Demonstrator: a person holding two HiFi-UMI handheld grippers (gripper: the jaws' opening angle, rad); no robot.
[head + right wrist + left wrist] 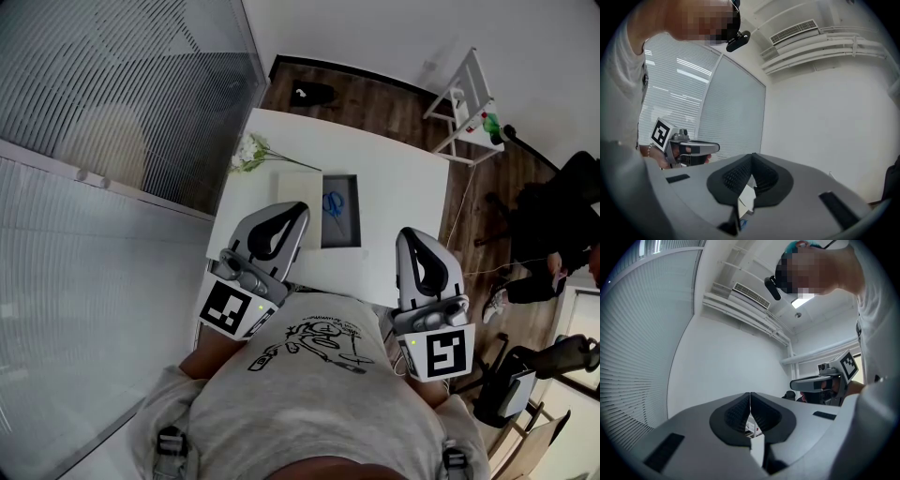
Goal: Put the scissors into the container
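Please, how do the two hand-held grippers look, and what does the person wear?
Both the left claw and the right claw are smooth light-grey shells with black ribbed pads inside. Each carries a white cube with a black square marker at its rear. The person wears a grey T-shirt with a black line drawing.

Blue-handled scissors (334, 203) lying flat, inside grey container (354, 240)

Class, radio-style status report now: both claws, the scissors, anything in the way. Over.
Left claw shut, empty. Right claw shut, empty. Scissors already lying in container. Nothing in the way.
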